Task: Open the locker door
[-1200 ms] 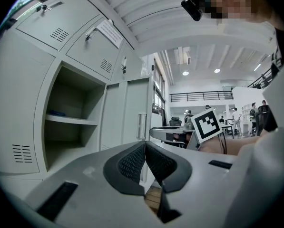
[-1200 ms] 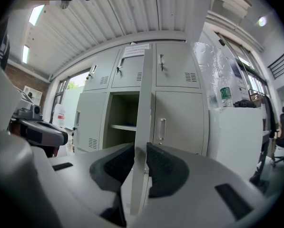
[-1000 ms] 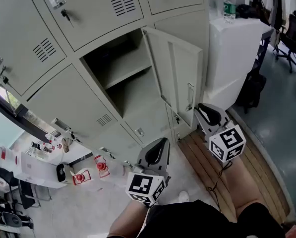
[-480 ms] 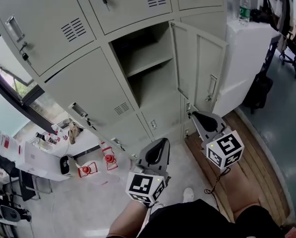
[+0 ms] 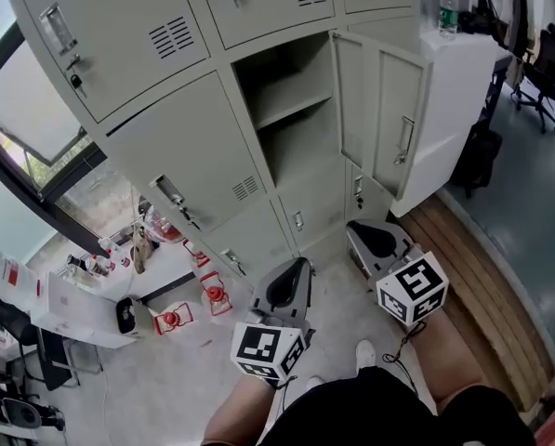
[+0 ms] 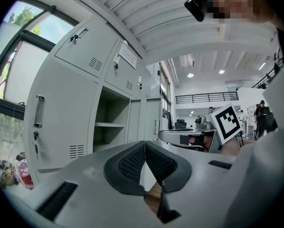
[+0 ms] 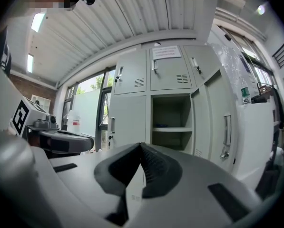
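The grey locker bank fills the top of the head view. One compartment [image 5: 291,110] stands open, with a shelf inside and nothing on it. Its door [image 5: 389,119] is swung out to the right, handle [image 5: 404,140] facing out. My left gripper [image 5: 289,289] hovers low over the floor, shut and empty. My right gripper [image 5: 372,238] is below the door, apart from it, also shut and empty. The right gripper view shows the open compartment [image 7: 170,120] and the door [image 7: 223,127] beyond the closed jaws. The left gripper view shows the compartment [image 6: 111,125] too.
A white cabinet [image 5: 454,91] with a water bottle [image 5: 447,9] stands right of the lockers. Red items [image 5: 212,295] and clutter lie on the floor at left. Wooden boards [image 5: 482,268] run along the right. An office chair [image 5: 547,72] is at far right. The person's shoe [image 5: 366,353] shows below.
My right gripper has drawn back and down from the door's lower corner. The head view has shifted, so the lockers sit farther off. The left gripper has hardly moved.
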Available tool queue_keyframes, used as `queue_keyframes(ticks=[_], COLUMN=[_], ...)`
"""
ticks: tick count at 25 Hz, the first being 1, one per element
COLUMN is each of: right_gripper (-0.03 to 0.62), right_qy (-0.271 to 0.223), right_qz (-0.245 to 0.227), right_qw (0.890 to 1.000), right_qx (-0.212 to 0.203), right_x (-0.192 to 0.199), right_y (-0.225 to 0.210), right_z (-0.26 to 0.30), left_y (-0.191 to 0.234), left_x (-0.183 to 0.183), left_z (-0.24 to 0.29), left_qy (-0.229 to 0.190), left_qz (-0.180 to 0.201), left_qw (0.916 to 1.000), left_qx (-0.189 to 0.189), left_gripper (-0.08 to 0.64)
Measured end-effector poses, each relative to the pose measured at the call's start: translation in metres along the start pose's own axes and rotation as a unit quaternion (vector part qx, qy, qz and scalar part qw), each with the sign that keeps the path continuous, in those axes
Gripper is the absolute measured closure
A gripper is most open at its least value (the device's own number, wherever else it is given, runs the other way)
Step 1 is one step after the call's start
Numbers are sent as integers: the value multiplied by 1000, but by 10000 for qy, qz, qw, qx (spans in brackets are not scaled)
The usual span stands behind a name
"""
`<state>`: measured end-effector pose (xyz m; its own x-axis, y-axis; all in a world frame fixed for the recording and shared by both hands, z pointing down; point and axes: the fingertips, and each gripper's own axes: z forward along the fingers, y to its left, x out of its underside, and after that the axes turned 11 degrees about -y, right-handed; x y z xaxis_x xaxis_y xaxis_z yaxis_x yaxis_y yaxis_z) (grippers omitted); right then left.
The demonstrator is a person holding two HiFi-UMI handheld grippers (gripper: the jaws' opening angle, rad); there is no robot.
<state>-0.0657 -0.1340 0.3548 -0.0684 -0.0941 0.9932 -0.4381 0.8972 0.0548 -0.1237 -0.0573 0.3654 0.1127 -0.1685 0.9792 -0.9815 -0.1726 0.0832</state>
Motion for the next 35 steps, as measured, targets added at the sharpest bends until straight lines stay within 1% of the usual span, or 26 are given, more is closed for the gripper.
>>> queue_keyframes(ticks=[9, 15, 23, 35], right_gripper=[538, 538, 538, 538], right_qy=[133, 218, 296, 287], right_qz=[-75, -11, -1, -14], right_qw=[9998, 9995, 9991, 9990], right_qx=[105, 210, 293, 337], right_x=[0, 8, 15, 16], right_y=[54, 77, 96, 99], right_z=[-23, -31, -39, -48], left_y=[-3, 0, 3, -5], left_x=[0, 4, 8, 9], left_z=[-42, -60, -71, -72], left_qy=[-11, 25, 48, 56], left_qz=[-148, -241, -319, -305], left_qw=[9997, 9992, 9985, 9980], left_qx=[217, 327, 434, 542], left_gripper=[543, 543, 543, 543])
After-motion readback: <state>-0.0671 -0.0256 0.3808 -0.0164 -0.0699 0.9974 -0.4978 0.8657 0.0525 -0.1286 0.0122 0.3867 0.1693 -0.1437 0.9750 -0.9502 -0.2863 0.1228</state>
